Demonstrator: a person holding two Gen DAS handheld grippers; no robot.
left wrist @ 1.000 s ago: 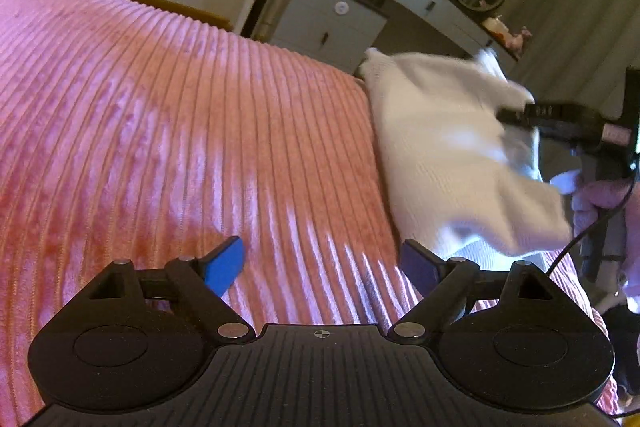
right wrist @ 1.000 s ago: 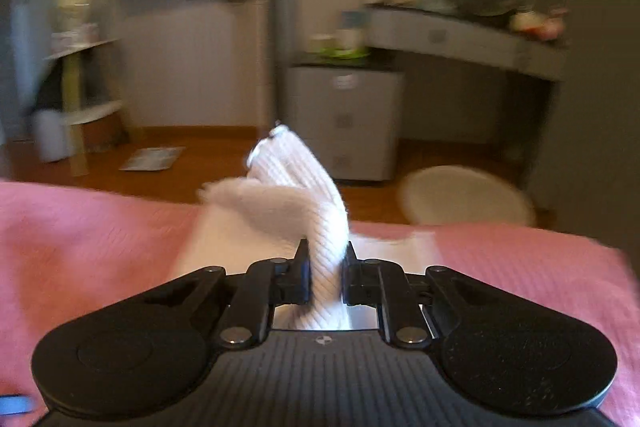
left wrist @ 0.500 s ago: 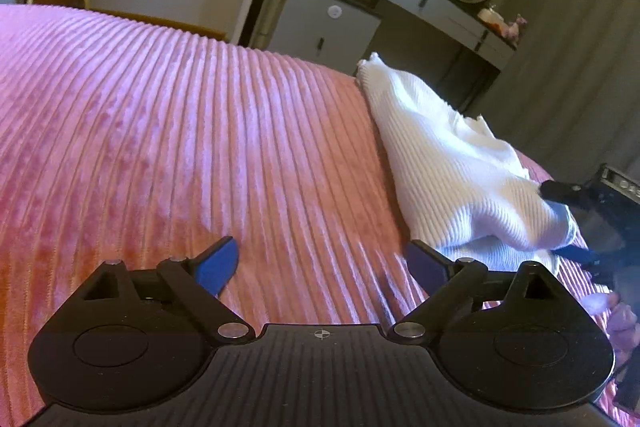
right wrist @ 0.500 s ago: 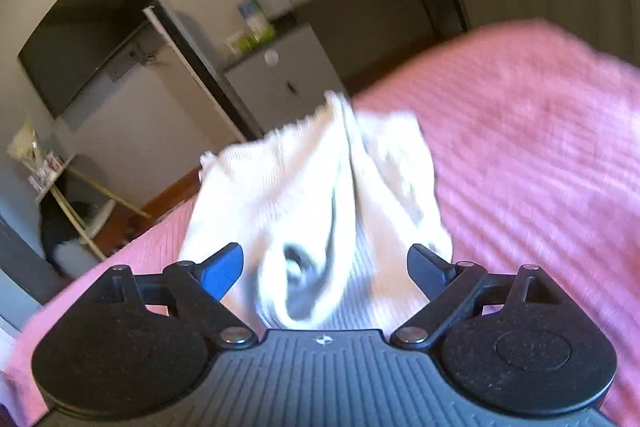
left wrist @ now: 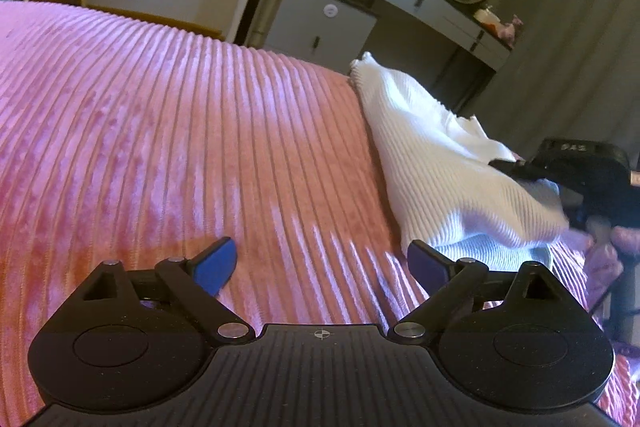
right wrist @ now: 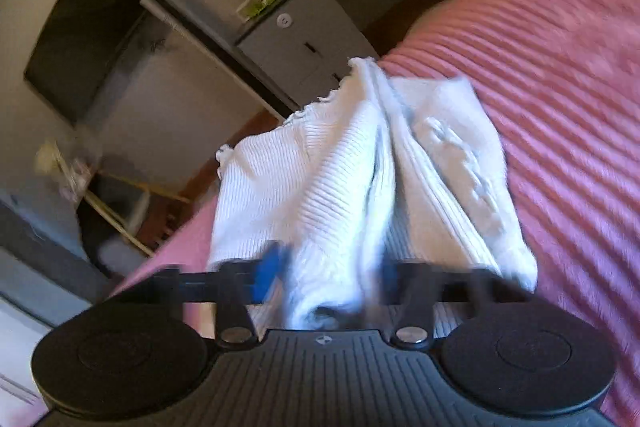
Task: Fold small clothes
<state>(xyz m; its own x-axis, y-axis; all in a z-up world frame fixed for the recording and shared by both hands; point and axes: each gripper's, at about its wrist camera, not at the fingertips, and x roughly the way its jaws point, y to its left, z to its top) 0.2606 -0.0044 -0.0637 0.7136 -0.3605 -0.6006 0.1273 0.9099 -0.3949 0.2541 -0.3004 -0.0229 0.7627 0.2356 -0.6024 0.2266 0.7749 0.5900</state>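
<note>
Left gripper (left wrist: 320,263) hovering over pink ribbed bedspread (left wrist: 180,131), jaws wide and empty; right of it, small white ribbed knit garment (right wrist: 360,187), soft, light, floppy, best gripped at bunched hem; right gripper (right wrist: 324,271) jaws just closing on that near fold

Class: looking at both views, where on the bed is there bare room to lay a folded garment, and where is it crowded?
Free: the pink bedspread left of the white garment, ahead of the open left gripper. Crowded: the garment's near end, where the right gripper closes around bunched cloth.

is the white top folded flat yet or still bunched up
Still bunched up: the white top lies in loose ridges on the pink bedspread, one rumpled fold gathered between the right gripper's jaws.
</note>
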